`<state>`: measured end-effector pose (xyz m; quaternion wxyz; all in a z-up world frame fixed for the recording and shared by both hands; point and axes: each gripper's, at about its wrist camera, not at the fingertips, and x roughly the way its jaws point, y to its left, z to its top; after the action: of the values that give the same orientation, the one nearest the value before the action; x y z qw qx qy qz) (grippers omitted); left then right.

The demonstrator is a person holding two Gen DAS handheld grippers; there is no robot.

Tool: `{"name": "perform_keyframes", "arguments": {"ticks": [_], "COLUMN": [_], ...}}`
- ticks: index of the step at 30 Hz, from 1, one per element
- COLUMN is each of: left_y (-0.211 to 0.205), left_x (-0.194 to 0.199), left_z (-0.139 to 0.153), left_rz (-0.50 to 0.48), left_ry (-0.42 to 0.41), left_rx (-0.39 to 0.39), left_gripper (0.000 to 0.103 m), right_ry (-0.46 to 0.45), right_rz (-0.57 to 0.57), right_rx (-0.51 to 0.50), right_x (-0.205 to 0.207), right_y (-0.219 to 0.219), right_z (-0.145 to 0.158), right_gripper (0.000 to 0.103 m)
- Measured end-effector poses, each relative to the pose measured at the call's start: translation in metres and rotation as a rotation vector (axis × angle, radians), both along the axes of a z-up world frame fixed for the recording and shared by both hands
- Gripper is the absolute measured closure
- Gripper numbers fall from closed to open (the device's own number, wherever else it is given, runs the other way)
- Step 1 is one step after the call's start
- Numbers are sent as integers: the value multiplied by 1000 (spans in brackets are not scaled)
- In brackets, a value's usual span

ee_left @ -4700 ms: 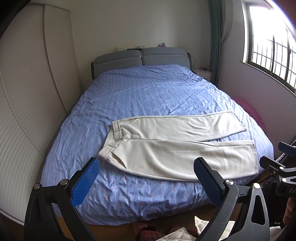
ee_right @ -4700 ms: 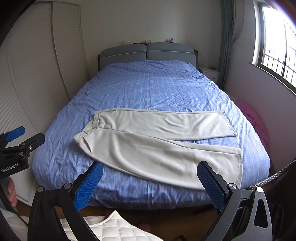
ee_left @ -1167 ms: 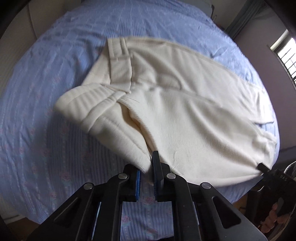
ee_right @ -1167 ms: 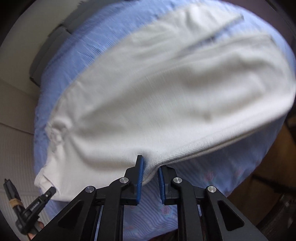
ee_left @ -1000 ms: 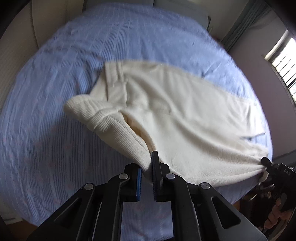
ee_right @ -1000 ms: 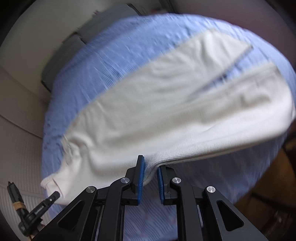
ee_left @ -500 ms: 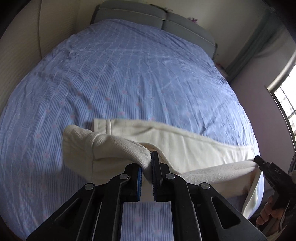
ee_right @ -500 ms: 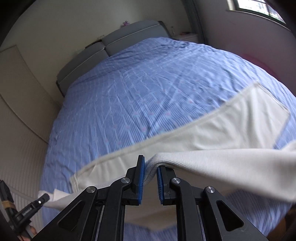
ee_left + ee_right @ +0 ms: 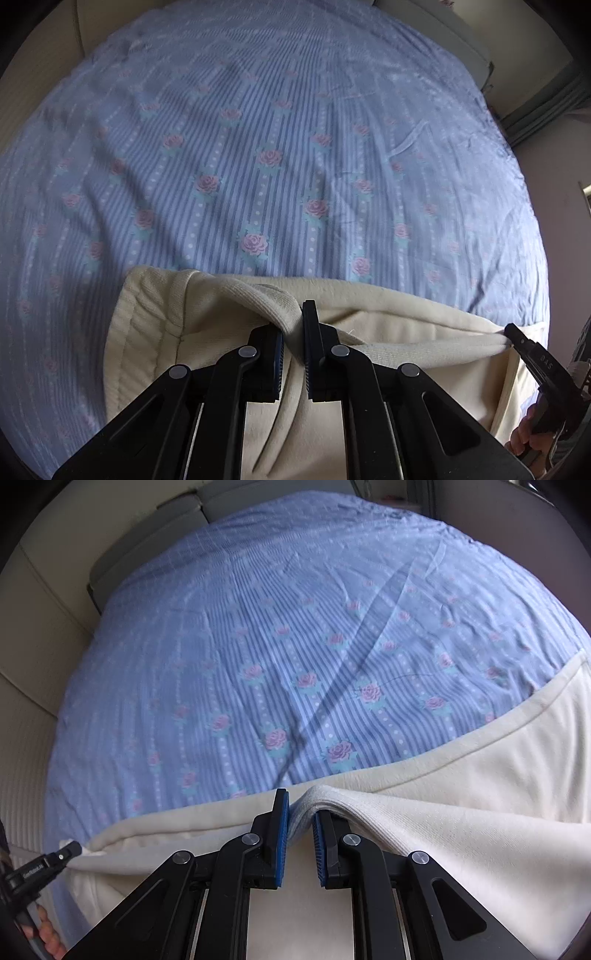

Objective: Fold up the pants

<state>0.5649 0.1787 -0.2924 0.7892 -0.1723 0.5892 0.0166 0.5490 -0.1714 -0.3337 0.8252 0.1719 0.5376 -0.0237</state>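
Cream pants (image 9: 406,325) lie across the blue flowered bed. My left gripper (image 9: 293,328) is shut on the ribbed waistband end of the pants, a fold of cloth pinched between its blue pads. My right gripper (image 9: 300,812) is shut on the edge of the pants (image 9: 461,834) near the leg end. The lifted near leg is carried over the far leg, whose far edge lies flat on the bed. In the left wrist view the right gripper (image 9: 515,338) shows at the right edge, clamped on the same taut edge. The left gripper (image 9: 70,849) shows at the lower left of the right wrist view.
The blue striped bedsheet (image 9: 277,147) with pink roses fills the area beyond the pants. A grey headboard (image 9: 177,513) stands at the far end. Cream panelled walls (image 9: 26,664) run along the left side. A hand (image 9: 524,439) holds the right gripper's handle.
Both grippers have carried the near leg of the pants away from the bed's near edge toward the far leg and sunk lower. The pants now fill only the bottom of both views.
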Motion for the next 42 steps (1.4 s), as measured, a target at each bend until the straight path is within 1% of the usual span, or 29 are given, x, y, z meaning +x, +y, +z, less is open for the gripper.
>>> {"name": "perform_keyframes", "arguments": {"ticks": [2,3,5,6,7,8,9,11,12,13,15,17,21,23,24,26,28,30,33,35,38,42], "left_y": [-1,1,0,0,-1,-2,-1,1,1,0,-3,-10,-31,-41,-48,-60,-72,-87,-111,-130,-165,-215], "left_x": [7,9,12,13,13,11,9,5,2,-2,-16,-35,-82,-99,-113,-131,-151,-170,-194,-209,-227,-249], "left_z": [-10,-14,-17,-17,-14,-6,2,23,31,38,52,70,113,133,146,161,176,185,195,197,194,185], "left_rz": [12,20,31,40,43,48,53,62,47,21,-38,-102,-274,-335,-374,-420,-476,-528,-593,-625,-672,-717], "left_ry": [33,48,75,89,88,63,33,-35,-48,-52,-71,-110,-209,-255,-287,-323,-355,-379,-388,-390,-379,-357], "left_rx": [-1,-2,-12,-8,-5,5,21,42,38,17,-14,7,29,29,26,18,5,2,-23,-49,-64,-53], "left_gripper": [90,88,86,79,71,45,27,22,22,22,22,22,22,22,22,22,21,19,18,17,17,17], "right_ry": [30,43,69,72,72,60,43,6,-17,-40,-86,-119,-164,-184,-190,-204,-213,-217,-212,-205,-190,-166], "right_rz": [12,22,40,49,60,74,86,111,125,138,160,164,147,124,110,68,25,-30,-91,-133,-186,-247], "right_rx": [-15,-15,-27,-20,1,34,51,59,65,65,56,55,29,8,2,-18,-27,-42,-45,-48,-57,-60], "right_x": [4,5,5,6,6,3,-1,-9,-15,-21,-45,-65,-118,-149,-161,-191,-215,-247,-280,-304,-335,-367], "right_y": [2,4,9,8,9,12,16,22,27,29,36,37,34,27,23,15,6,-5,-24,-41,-70,-114], "right_z": [-5,-7,-7,-7,-4,2,11,27,37,48,75,96,138,158,164,181,191,201,208,211,211,200], "right_gripper": [88,85,82,72,65,55,51,50,50,50,50,48,42,41,39,35,33,33,33,33,33,33]}}
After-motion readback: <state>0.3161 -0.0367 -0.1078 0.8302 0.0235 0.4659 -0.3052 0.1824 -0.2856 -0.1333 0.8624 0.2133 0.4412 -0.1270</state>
